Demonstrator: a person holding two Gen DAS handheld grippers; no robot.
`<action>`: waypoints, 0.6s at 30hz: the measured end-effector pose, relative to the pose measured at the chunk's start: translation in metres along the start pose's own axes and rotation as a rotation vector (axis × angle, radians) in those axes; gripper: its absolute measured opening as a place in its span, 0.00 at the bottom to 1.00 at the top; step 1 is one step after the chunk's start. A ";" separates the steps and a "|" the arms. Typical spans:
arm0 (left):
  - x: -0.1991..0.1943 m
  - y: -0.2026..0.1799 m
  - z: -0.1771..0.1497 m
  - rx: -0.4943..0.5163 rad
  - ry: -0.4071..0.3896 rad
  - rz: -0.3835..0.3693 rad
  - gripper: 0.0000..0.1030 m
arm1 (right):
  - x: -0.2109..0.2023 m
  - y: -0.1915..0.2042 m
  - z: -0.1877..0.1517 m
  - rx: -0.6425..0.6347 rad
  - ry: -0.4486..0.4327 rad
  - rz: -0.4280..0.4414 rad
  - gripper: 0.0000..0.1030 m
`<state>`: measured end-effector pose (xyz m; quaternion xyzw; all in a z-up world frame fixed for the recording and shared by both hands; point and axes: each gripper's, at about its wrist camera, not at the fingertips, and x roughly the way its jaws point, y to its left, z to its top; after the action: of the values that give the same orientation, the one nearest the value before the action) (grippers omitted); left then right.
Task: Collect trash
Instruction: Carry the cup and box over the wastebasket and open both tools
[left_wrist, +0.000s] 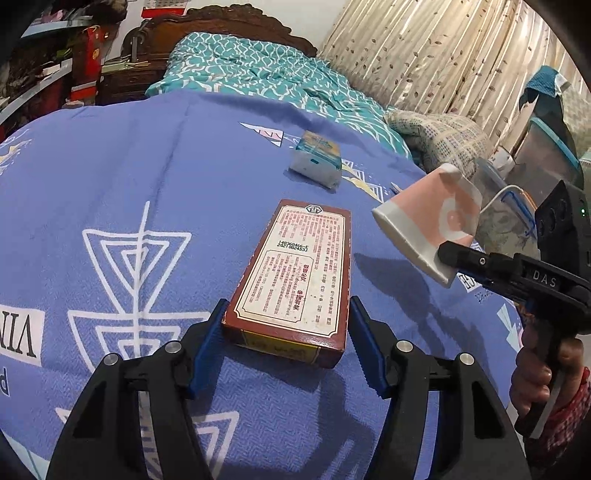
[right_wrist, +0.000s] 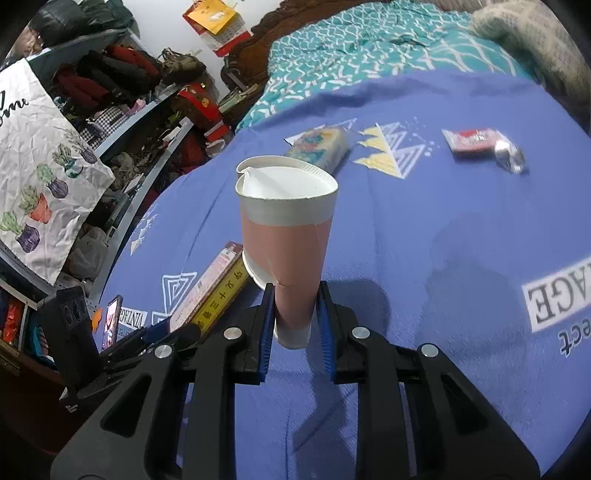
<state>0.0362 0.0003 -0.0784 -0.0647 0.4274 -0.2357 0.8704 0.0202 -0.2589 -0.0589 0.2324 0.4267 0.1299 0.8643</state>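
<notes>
A red-brown cardboard box (left_wrist: 306, 266) with printed text lies lengthwise on the blue bedsheet (left_wrist: 147, 177). Its near end sits between the blue pads of my left gripper (left_wrist: 286, 325), which press on both sides. The same box (right_wrist: 218, 284) shows at the left of the right wrist view. A pink and white paper cup (right_wrist: 288, 221), creased and squashed at its lower part, is held above the sheet with my right gripper (right_wrist: 295, 295) shut on it. In the left wrist view that cup (left_wrist: 428, 221) hangs at the right, tilted, in the right gripper (left_wrist: 448, 254).
A tissue pack (left_wrist: 316, 158) lies farther up the bed. A red packet with foil (right_wrist: 476, 142) lies at the far right. A clear plastic bag with a blue edge (left_wrist: 509, 218) hangs beyond the bed's right side. Teal quilt, curtain and cluttered shelves surround the bed.
</notes>
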 end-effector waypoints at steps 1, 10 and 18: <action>0.001 -0.001 0.000 0.002 0.001 0.001 0.58 | -0.001 -0.003 -0.001 0.011 0.001 0.005 0.24; 0.001 -0.005 -0.002 0.013 0.008 0.005 0.58 | -0.007 -0.018 -0.007 0.045 0.010 0.012 0.24; 0.001 -0.006 -0.004 0.023 0.009 0.004 0.58 | -0.010 -0.024 -0.012 0.069 0.008 0.019 0.24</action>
<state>0.0319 -0.0052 -0.0795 -0.0529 0.4289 -0.2392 0.8695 0.0050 -0.2798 -0.0705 0.2655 0.4323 0.1242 0.8528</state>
